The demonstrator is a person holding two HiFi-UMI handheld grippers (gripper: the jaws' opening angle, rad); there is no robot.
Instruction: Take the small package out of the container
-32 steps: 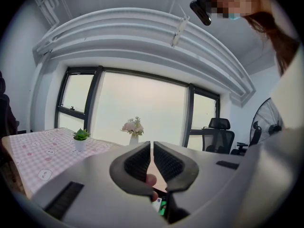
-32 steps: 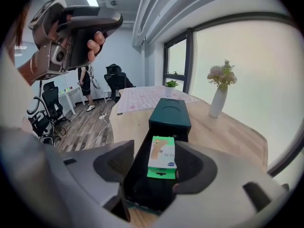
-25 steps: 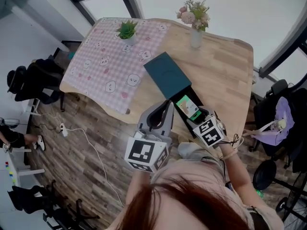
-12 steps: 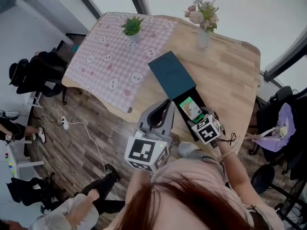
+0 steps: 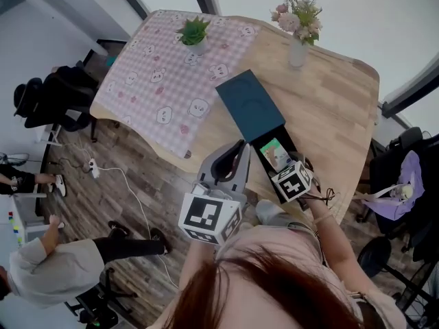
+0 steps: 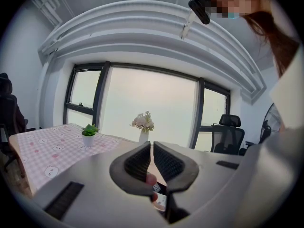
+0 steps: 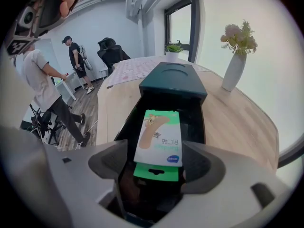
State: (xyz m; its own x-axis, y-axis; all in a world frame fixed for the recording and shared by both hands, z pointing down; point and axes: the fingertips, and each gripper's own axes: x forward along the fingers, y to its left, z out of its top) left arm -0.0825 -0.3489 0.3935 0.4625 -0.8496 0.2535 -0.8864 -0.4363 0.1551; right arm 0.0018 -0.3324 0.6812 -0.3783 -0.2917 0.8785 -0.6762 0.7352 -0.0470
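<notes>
Wooden tabletop bears the open container; inside, the small package lies lengthwise, green tab toward the right tongs, whose jaws, just opening, flank it untouched. Left tongs together, empty.

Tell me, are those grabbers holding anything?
Nothing. The right gripper fingers have just been opening around the small package, not gripping it; left gripper shut, empty.

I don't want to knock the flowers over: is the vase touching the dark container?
Apart. Head view shows a stretch of bare wooden tabletop between the vase and the container.
</notes>
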